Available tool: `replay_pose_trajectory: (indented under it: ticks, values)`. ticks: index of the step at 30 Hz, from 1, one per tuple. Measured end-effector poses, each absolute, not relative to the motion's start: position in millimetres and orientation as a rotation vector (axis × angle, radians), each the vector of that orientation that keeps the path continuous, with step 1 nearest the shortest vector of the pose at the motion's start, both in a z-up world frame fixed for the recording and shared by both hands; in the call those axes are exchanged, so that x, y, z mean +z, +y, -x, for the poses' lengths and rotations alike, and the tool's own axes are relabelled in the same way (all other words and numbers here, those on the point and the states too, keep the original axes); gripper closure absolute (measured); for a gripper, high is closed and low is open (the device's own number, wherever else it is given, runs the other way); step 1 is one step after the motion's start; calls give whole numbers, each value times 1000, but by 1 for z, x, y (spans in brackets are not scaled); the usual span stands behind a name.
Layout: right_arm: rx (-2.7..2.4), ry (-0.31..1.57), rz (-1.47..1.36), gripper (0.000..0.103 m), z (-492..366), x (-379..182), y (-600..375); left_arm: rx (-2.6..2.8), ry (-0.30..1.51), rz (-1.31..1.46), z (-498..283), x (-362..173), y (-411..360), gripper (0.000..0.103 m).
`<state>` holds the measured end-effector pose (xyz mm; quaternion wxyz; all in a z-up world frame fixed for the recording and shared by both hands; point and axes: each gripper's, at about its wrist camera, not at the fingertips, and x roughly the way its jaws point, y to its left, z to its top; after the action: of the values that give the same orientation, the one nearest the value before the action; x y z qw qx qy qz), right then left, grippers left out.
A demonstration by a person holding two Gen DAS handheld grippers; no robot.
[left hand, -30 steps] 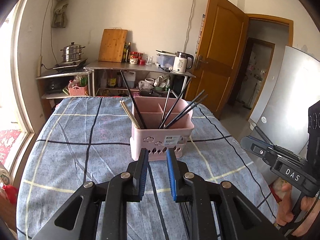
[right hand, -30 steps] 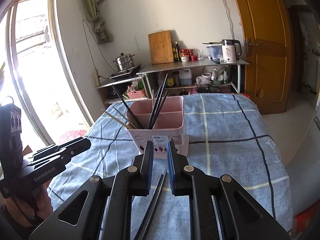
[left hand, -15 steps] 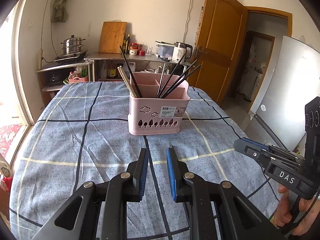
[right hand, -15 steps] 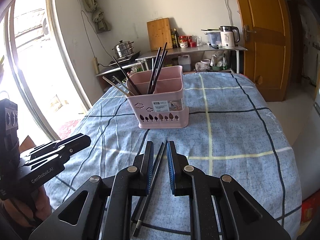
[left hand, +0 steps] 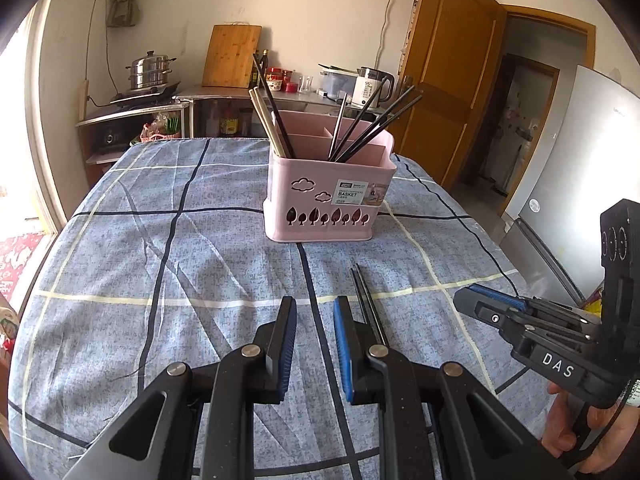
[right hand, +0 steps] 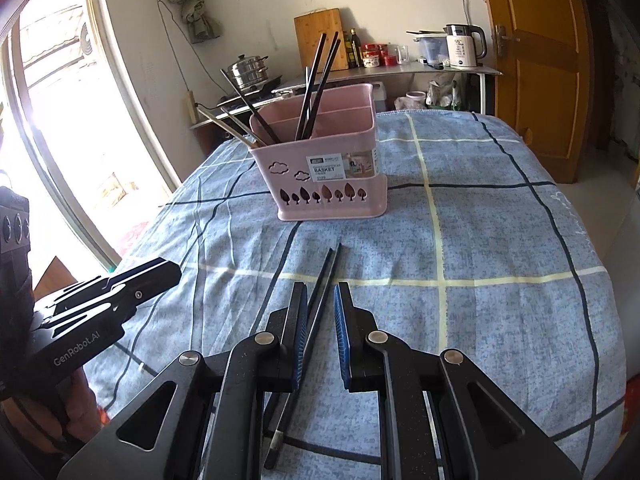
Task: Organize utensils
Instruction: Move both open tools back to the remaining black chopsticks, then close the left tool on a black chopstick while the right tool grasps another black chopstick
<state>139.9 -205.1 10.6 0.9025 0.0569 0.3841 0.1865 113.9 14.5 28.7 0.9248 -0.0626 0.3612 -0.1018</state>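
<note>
Was a bright kitchen, with a counter (left hand: 120,260) draped in blue checked cloth. Carried a pink basket (left hand: 328,208) at its middle, already stocked with leaning chopsticks (left hand: 360,128), likely the sorting spot. Hung the left claw (left hand: 314,304) low over bare cloth, narrowly parted, gripping nothing, probably on standby. Aimed the right claw (right hand: 320,290) along a loose black pair (right hand: 332,256) lying near the basket, pads slightly apart, not pinching, seemingly lined up for a pickup.
</note>
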Motion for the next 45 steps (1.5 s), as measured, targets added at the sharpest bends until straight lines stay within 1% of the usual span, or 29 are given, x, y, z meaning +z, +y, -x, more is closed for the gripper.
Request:
replay_pose_trajectory:
  ticks: [17, 19, 21, 23, 29, 38, 45]
  values:
    - [396, 969, -54, 89, -172, -55, -169, -192, 799, 169, -128, 4, 29, 85]
    - [394, 982, -47, 90, -175, -60, -167, -193, 806, 174, -130, 2, 29, 85]
    - [393, 977, -40, 94, -174, -60, -167, -197, 814, 180, -133, 0, 28, 85]
    - [392, 977, -33, 94, -174, -60, -168, -206, 824, 185, -136, -2, 25, 85]
    - [381, 982, -26, 94, -171, -59, -182, -267, 866, 188, -150, -12, 4, 85]
    - [344, 994, -75, 94, -166, -58, -225, -325, 951, 152, -181, -41, -41, 85]
    - [313, 979, -136, 92, -174, -52, -242, -321, 975, 126, -200, -52, -58, 85]
